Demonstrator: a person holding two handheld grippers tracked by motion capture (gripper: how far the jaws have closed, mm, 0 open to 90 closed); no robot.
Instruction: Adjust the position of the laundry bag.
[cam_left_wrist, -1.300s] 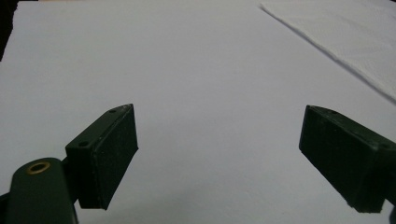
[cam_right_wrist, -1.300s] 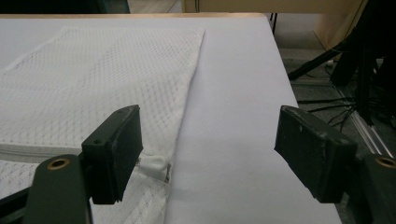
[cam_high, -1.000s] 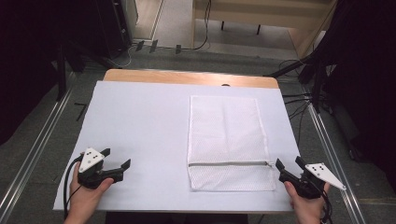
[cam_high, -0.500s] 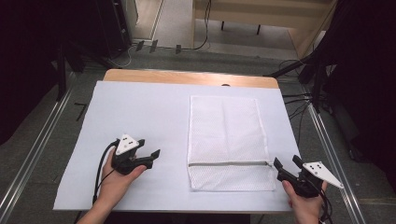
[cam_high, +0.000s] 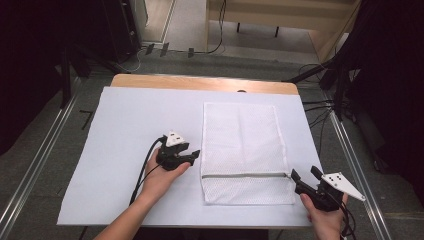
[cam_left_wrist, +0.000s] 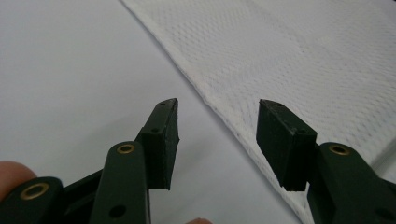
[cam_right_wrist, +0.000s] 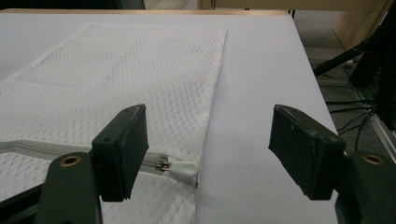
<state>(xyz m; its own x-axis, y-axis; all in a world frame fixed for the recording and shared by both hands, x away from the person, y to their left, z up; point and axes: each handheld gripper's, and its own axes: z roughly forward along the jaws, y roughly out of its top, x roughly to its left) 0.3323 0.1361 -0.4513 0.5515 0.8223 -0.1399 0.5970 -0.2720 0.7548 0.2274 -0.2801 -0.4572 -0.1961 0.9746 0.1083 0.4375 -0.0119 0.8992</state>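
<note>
White covering hides most of the table (cam_high: 125, 150), leaving a strip of wood bare at the far edge, with grey floor, metal rails and loose cables around it. On the covering, toward the person's right, a white mesh bag (cam_high: 242, 135) lies flat with its long side running away from the person. A grey zip (cam_high: 245, 175) crosses the bag near its close end.

From the high view, the left gripper (cam_high: 192, 154) sits just beside the bag's left edge, a little farther from the person than the zip, held by the left hand (cam_high: 160, 175) with its cable trailing back along the forearm. The right gripper (cam_high: 303, 176) sits just off the bag's right edge, level with the zip, in the right hand (cam_high: 325, 215).

The left gripper view adds what the high view cannot: its jaws stand apart and empty, with the bag's stitched hem (cam_left_wrist: 224, 116) running between them, and the weave of the mesh is plain to see.

The right gripper view shows jaws spread wide and holding nothing. A small white zip pull (cam_right_wrist: 184, 169) lies at the bag's right edge, just beside the left-hand jaw in that view; whether they touch cannot be told.
</note>
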